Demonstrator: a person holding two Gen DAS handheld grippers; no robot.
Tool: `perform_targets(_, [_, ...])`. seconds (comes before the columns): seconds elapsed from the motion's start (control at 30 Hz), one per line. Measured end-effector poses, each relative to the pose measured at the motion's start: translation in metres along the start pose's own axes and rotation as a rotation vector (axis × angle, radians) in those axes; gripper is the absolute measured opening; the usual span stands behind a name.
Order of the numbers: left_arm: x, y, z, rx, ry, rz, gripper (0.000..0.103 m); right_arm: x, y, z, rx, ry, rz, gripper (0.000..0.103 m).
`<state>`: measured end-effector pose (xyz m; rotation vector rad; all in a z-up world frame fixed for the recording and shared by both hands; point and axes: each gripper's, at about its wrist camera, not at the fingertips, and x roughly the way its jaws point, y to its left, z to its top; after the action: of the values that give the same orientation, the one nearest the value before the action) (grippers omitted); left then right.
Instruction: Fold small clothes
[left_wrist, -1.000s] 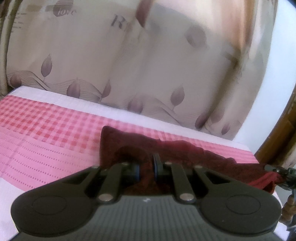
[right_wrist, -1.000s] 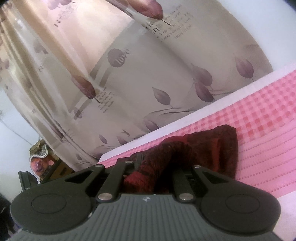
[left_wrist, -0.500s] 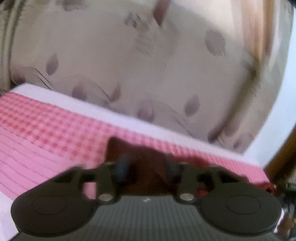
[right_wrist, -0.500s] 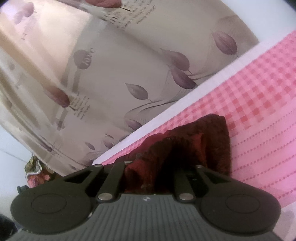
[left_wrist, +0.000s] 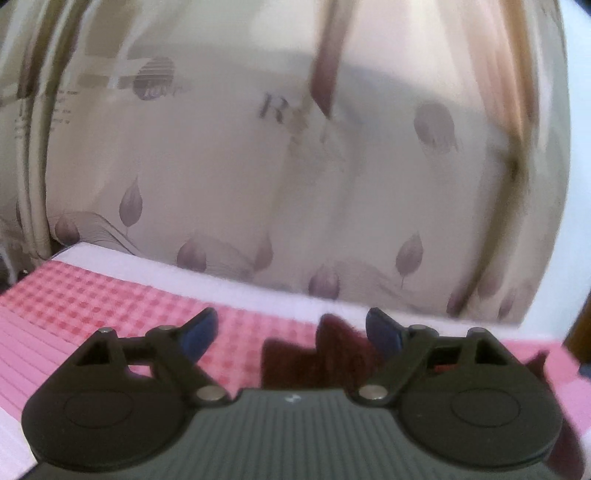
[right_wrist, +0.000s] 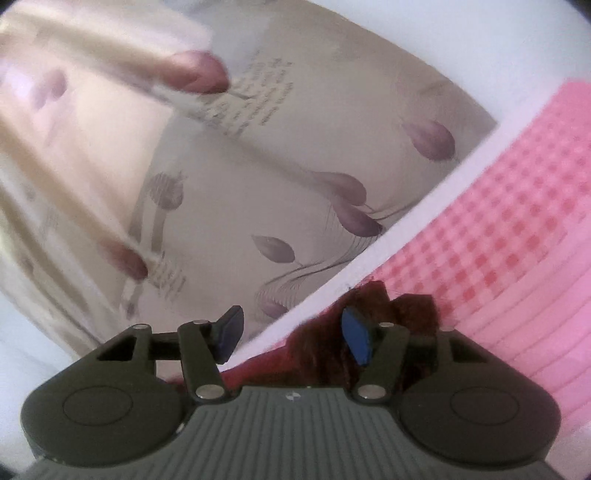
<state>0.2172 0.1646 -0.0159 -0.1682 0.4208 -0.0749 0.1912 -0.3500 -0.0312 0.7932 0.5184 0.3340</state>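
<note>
A dark maroon fuzzy garment (left_wrist: 325, 358) lies bunched on the pink checked cloth (left_wrist: 92, 306). In the left wrist view my left gripper (left_wrist: 291, 332) is open, its blue pads spread wide, with the garment below and between them, not held. In the right wrist view my right gripper (right_wrist: 291, 332) is open too; the same garment (right_wrist: 325, 350) lies under its right finger, released. Both views are blurred by motion.
A beige curtain with purple leaf print (left_wrist: 258, 166) hangs right behind the far edge of the surface. A white strip (left_wrist: 221, 284) borders the pink cloth along that edge. A white wall (right_wrist: 480, 44) shows at the right.
Both grippers were shut on the maroon garment; both have opened and let it go. The garment now lies lower and more bunched. Both cameras have tilted up and away.
</note>
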Motion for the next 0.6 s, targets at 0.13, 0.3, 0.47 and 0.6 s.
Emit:
perform_targets(0.13, [0.005,-0.002,-0.019,0.080,0.106,-0.081,0.088,-0.017,0.010,-0.021,-0.165,0.065,-0.056,0.061])
perform_targets(0.3, [0.015,-0.008,-0.036,0.156,0.172,-0.101,0.087,-0.038,0.015,-0.058,-0.288,0.138,-0.099,0.061])
perform_targets(0.47, [0.038,-0.009,-0.041,0.128,0.264,-0.106,0.027,-0.051,0.016,-0.087,-0.330,0.187,-0.112,0.061])
perform_targets(0.6, [0.039,-0.008,-0.047,0.078,0.293,-0.081,0.012,-0.055,0.009,-0.094,-0.288,0.189,-0.112,0.061])
